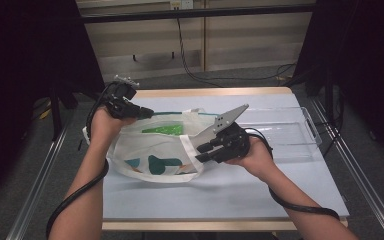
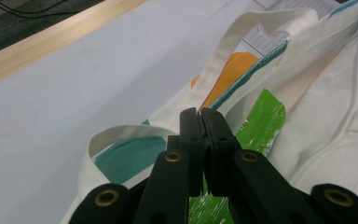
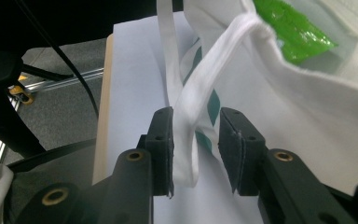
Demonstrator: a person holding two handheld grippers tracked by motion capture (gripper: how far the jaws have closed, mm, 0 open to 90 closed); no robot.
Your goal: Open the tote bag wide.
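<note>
**Tote bag held open between two claws**

Spread across the pale blue tabletop [image 1: 260, 195]: a white canvas tote bag [image 1: 155, 150] with teal and orange printed shapes, mouth open upward. Just beside it on the right, touching or nearly so, a clear plastic tray [image 1: 290, 132]. Inside the bag, a bright green foil packet [image 1: 162, 130].

At the bag's far left rim, left claw [image 2: 200, 122] pressed shut on the fabric edge, green packet just beyond and below the jaws. At the near right side, right claw [image 3: 196, 149] parted, a white bag handle [image 3: 200, 93] running down between the two jaws, touching the left one, not pinched.
</note>
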